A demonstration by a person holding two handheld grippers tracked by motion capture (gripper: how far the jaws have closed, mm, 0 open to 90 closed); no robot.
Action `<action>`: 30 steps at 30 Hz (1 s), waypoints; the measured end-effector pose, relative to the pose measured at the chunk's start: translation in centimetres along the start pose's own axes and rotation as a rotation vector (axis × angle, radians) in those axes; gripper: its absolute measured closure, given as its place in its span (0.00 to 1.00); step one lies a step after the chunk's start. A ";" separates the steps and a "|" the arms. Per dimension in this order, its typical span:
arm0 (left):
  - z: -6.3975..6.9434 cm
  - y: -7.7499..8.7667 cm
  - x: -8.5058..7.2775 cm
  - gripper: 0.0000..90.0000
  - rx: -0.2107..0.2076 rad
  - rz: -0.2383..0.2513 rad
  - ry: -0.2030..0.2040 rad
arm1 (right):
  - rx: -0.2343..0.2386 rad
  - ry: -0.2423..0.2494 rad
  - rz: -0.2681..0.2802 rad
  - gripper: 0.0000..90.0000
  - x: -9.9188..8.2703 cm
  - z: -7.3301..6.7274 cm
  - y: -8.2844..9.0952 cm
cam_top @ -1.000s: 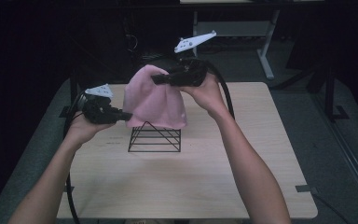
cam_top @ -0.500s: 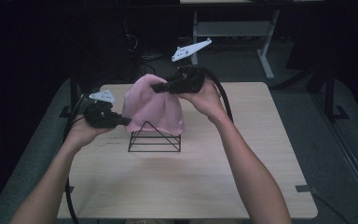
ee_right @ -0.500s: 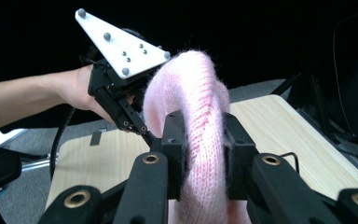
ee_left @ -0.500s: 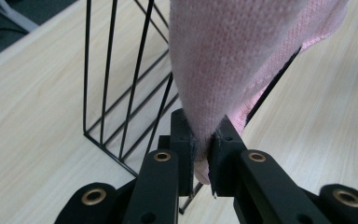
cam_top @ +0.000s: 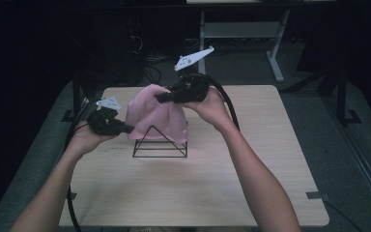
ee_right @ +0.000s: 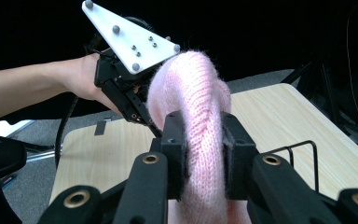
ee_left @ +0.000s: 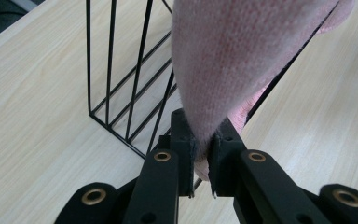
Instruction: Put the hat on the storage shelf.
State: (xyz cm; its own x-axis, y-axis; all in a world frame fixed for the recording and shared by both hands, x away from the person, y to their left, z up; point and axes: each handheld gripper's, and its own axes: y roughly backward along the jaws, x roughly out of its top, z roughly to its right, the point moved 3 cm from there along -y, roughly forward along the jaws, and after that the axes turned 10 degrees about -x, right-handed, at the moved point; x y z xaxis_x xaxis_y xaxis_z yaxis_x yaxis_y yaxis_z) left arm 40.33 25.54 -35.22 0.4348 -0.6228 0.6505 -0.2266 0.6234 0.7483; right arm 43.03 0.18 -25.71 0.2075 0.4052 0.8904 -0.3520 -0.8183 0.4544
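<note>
Pink knit hat (cam_top: 155, 115) between raised right gripper (cam_top: 160, 98), lower left gripper (cam_top: 128, 128).

The high view looks forward and down over the pale wooden table (cam_top: 193, 193). Each gripper view sits close behind its own jaws. All three share the pink knitted cloth (cam_top: 154, 113) (ee_left: 242, 51) (ee_right: 196, 93).
</note>
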 end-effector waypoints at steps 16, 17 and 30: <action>-0.4 -1.2 -1.3 0.91 0.002 -0.062 0.005 | 0.017 -0.033 -0.033 0.82 -2.0 0.0 -1.1; -0.4 -1.2 -1.3 0.91 0.003 -0.065 0.005 | 0.018 -0.031 -0.030 0.82 -2.1 0.0 -1.2; -0.6 -2.5 -2.3 0.91 -0.005 -0.103 0.015 | 0.041 -0.061 -0.057 0.82 -3.5 -0.1 -1.9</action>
State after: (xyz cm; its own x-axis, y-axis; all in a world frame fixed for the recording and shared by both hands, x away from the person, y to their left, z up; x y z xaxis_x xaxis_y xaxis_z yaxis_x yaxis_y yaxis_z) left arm 40.41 25.64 -38.65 0.4683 -0.6769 0.5679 -0.1753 0.5587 0.8106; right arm 42.88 0.40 -29.71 0.2822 0.4271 0.8590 -0.3005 -0.8110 0.5020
